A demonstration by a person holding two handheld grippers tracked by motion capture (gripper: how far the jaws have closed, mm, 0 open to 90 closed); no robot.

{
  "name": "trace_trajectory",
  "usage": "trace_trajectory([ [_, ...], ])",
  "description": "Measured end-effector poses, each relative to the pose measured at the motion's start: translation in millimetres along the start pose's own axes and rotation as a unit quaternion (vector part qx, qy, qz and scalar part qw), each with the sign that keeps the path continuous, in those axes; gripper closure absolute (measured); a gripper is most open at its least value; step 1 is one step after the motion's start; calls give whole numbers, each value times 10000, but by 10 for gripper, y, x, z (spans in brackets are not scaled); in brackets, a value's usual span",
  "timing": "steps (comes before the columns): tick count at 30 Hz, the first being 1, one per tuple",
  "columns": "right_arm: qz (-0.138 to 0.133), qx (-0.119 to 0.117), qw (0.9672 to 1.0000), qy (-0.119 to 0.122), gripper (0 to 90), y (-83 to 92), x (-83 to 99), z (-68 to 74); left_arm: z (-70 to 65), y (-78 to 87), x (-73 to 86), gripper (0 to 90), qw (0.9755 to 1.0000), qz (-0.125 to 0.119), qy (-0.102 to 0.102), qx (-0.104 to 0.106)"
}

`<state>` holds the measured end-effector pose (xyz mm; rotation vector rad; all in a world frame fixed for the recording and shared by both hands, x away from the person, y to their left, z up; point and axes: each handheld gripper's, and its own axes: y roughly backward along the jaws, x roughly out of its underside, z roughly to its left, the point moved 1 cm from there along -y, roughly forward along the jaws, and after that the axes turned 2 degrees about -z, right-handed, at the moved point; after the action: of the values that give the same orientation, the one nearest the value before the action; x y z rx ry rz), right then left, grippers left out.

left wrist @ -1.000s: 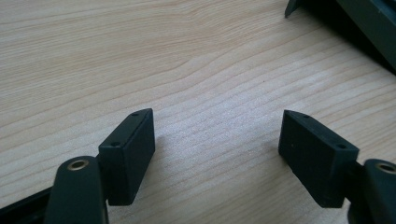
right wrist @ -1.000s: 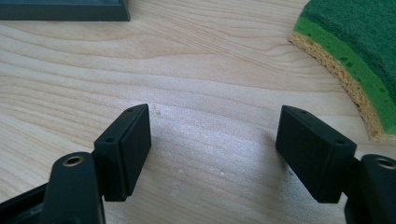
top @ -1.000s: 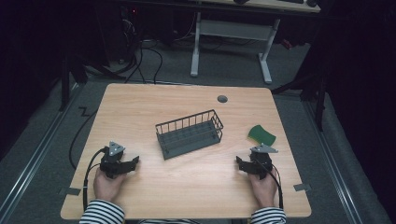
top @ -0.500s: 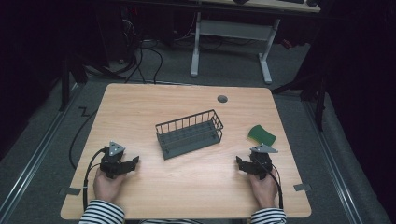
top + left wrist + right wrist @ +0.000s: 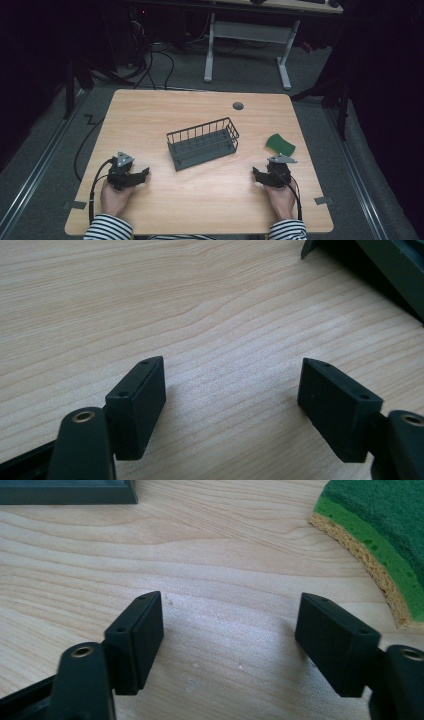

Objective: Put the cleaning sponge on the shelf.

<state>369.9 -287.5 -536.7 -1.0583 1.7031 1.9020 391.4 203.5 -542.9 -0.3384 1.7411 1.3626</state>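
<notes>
**Both grippers parked at the near edge, sponge just ahead of your right hand**

Your left gripper (image 5: 131,174) rests low on the pale wood-grain counter (image 5: 150,120), its black, blocky fingers (image 5: 137,405) spread wide with only bare wood between them. It sits well apart from everything, which reads as a waiting pose rather than a reach.

At the middle of the counter stands the dark wire dish rack (image 5: 202,144), a long open basket of thin metal bars over a ribbed tray, set at a slant so its long side faces both hands. Its dark base corner shows at the top of each gripper view.

Your right gripper (image 5: 270,176) also lies low, fingers (image 5: 135,640) released and holding nothing; its jaws have just been closing a little, with no thing between them. Just beyond it and slightly outward lies the green sponge (image 5: 280,144), curved, with a coarse dark-green scouring face over a yellow porous foam layer (image 5: 370,575). Being nearest, it looks like the right hand's pick, likely bound for the rack.
</notes>
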Motion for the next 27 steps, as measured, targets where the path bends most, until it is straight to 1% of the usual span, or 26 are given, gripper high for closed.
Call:
trace_trajectory([
  [2,26,-64,10000,40,365,-5,-25,16,-18,3,-11,280,10000,48,-16,48],
  [3,23,-103,9999,63,386,-8,-40,30,-34,8,-16,281,9999,55,-4,117],
  [5,-63,-193,9997,104,433,-9,-68,66,-82,20,-33,280,9997,50,-68,215],
  [6,-113,-231,9996,125,439,-11,-82,81,-114,24,-43,275,9997,43,-110,225],
  [9,-90,-434,9989,173,465,-30,-149,131,-202,31,-80,274,9993,24,-152,349],
  [11,-150,-552,9982,176,489,-35,-217,156,-280,32,-116,274,9988,10,-236,420],
  [12,-164,-588,9979,200,500,-37,-252,162,-312,32,-127,277,9987,-4,-282,413],
  [13,-182,-632,9976,217,513,-42,-278,167,-353,33,-142,279,9985,6,-374,410],
  [15,-199,-744,9968,199,530,-62,-342,189,-426,28,-175,291,9977,14,-436,518],
  [17,-163,-770,9966,264,537,-105,-408,214,-487,18,-205,300,9972,-7,-479,576],
  [19,-103,-808,9964,244,538,-149,-467,230,-540,0,-232,311,9968,-6,-483,642],
  [23,-100,-827,9962,268,547,-226,-582,257,-659,-33,-284,330,9951,29,-642,748],
  [25,-99,-848,9961,232,565,-258,-628,268,-711,-51,-303,348,9943,24,-706,803],
  [27,-75,-866,9959,256,575,-301,-666,275,-750,-69,-314,379,9936,-34,-702,881],
])
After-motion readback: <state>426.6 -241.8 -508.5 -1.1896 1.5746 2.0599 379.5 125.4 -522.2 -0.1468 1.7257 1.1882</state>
